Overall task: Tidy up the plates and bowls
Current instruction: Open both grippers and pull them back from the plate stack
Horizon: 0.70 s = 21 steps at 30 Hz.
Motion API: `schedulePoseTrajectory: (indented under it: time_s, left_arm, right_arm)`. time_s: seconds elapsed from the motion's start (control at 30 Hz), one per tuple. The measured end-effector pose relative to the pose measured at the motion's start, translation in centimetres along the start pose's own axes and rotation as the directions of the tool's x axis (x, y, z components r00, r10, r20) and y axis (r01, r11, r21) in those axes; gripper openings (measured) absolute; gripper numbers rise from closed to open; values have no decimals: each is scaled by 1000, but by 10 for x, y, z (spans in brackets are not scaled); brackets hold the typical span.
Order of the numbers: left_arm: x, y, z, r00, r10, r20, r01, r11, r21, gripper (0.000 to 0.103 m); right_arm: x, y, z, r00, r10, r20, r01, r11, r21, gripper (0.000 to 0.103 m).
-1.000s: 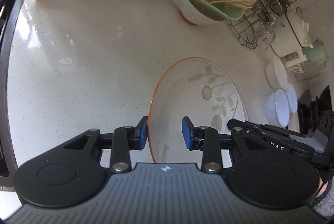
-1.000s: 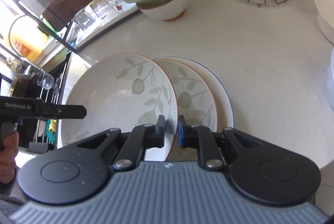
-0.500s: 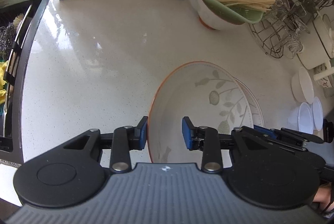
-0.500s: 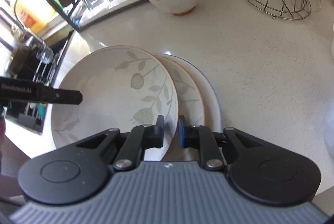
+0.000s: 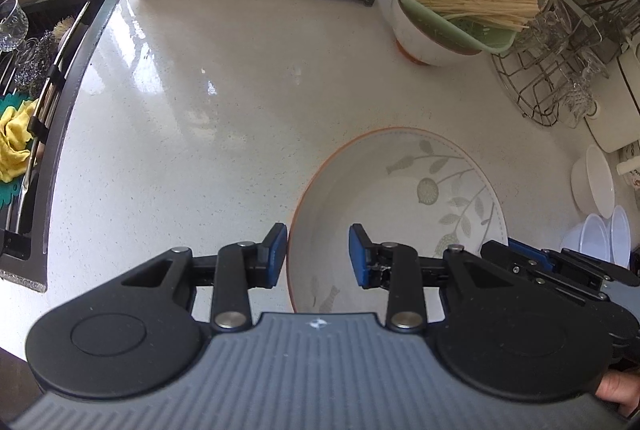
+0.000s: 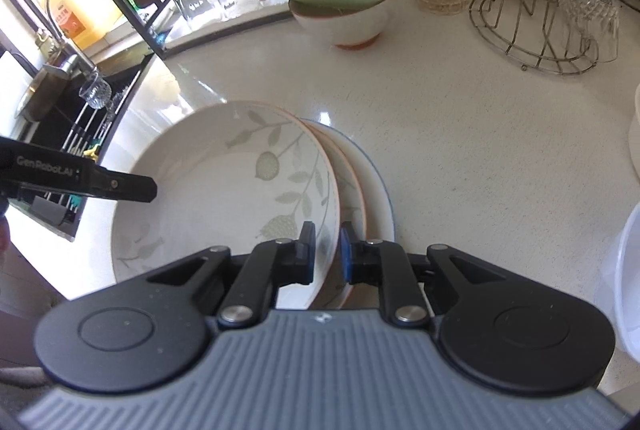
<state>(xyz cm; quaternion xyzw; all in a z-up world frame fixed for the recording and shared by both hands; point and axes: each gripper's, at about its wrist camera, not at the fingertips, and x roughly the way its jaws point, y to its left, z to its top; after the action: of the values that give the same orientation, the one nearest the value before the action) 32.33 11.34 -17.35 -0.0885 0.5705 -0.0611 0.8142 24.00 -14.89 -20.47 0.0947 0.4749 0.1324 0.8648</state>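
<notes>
From the left view, the left gripper (image 5: 318,250) has its fingers partly open around the plate (image 5: 400,205) rim, not squeezing – the plate could slip onto the bench (image 5: 200,133). The green bowl (image 5: 472,25) holds noodles. From the right view, the right gripper (image 6: 324,256) pinches the plate rim tight, above two more plates – a tilt could knock them.
</notes>
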Motion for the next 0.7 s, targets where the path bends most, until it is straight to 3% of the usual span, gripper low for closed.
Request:
schedulePoseTrajectory:
  time_s: [0.17,0.27,0.33,0.5,0.7]
  left_arm:
    - [-7,-6,-3,999,-15,29,16,1000,-21,38]
    - [-9,-13,-6,999,-25,39,25,1000,-18,38]
    - [-10,-18,-8,999,-30,44,31,999,-14,38]
    - [-19,-37,-12,997,-37,73,35,999,30,38]
    - [-48,-66,-16,986,-45,160,31,995,91,38]
  right_arm:
    - [-13,-1,-2,999,-1,32,2,999,-32,16]
    - [-20,2,-4,998,-44,49,48,996,-75,18]
    - [-25,-2,-6,998,-16,63,21,997,-69,17]
    - [-41,-4,-8,995,-9,100,18,996,-91,17]
    - [-68,-8,-9,985,-15,173,32,995,-99,17]
